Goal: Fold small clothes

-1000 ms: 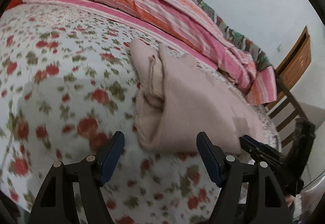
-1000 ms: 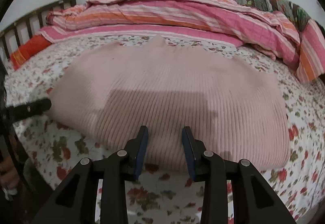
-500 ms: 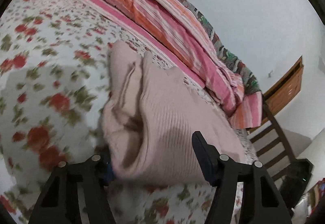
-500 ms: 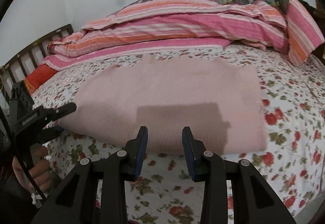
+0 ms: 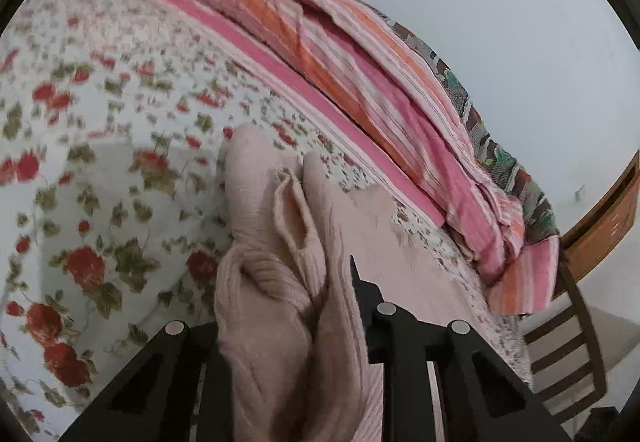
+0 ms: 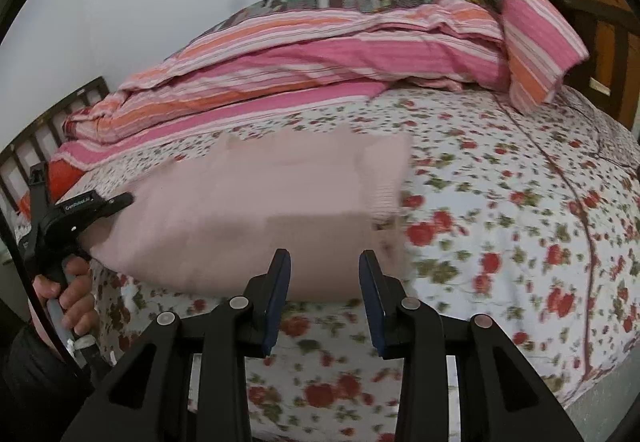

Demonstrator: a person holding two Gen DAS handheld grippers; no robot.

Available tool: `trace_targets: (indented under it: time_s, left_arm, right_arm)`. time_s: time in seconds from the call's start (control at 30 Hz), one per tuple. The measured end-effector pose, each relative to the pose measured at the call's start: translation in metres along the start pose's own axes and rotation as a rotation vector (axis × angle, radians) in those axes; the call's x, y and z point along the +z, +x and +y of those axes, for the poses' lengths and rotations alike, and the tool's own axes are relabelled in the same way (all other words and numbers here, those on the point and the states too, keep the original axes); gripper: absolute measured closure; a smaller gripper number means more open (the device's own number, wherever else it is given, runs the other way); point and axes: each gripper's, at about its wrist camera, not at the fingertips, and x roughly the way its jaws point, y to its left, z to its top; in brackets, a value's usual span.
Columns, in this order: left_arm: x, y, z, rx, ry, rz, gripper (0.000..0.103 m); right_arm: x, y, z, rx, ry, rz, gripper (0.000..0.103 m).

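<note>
Pink knit garment lies on the bed, on the floral sheet, near its front edge, already doubled over.

Left claw: jaws closing on the bunched end of the garment; the cloth's thick folds sit between them. Likely taken at this end to carry it across for the next fold.

Right claw: narrow gap, nothing between the jaws, poised just before the garment's near edge, probably placed to take that edge.

Striped quilt heaped along the far side of the bed, well apart.

No containers in sight.
</note>
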Motion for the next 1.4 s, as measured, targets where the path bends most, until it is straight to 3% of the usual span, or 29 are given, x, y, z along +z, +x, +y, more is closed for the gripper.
trace_targets:
  time_s: [0.27, 0.4, 0.5, 0.7, 0.87, 0.93, 1.0, 1.23, 1.3, 1.4]
  left_arm:
    - [-0.004, -0.014, -0.083, 0.132, 0.248, -0.069, 0.084]
    - [-0.013, -0.014, -0.131, 0.156, 0.386, -0.085, 0.085]
    - [-0.025, -0.013, -0.163, 0.105, 0.46, -0.096, 0.085]
    - [-0.092, 0.015, -0.236, 0.117, 0.682, -0.019, 0.085]
    - [-0.155, 0.045, -0.255, 0.114, 0.757, 0.118, 0.085]
    - [-0.171, 0.048, -0.258, 0.146, 0.811, 0.098, 0.085]
    - [-0.17, 0.046, -0.257, 0.115, 0.795, 0.096, 0.084]
    - [-0.12, 0.039, -0.222, -0.093, 0.477, 0.183, 0.084]
    - [-0.118, 0.041, -0.216, -0.141, 0.484, 0.221, 0.083]
    - [-0.118, 0.042, -0.212, -0.186, 0.546, 0.308, 0.073]
  right_arm:
    - [0.006, -0.008, -0.038, -0.039, 0.042, 0.004, 0.068]
    - [0.009, -0.012, -0.052, -0.04, 0.062, 0.007, 0.068]
    - [0.009, -0.017, -0.065, -0.065, 0.073, 0.004, 0.068]
    - [0.01, -0.027, -0.106, -0.125, 0.147, 0.005, 0.068]
    - [0.004, -0.032, -0.128, -0.162, 0.18, 0.019, 0.068]
    - [0.001, -0.034, -0.133, -0.17, 0.186, 0.027, 0.068]
    - [-0.001, -0.036, -0.136, -0.18, 0.188, 0.031, 0.068]
    - [0.007, -0.033, -0.125, -0.142, 0.176, 0.029, 0.068]
    - [0.013, -0.031, -0.117, -0.108, 0.169, 0.017, 0.067]
    - [0.023, -0.027, -0.108, -0.036, 0.18, -0.002, 0.059]
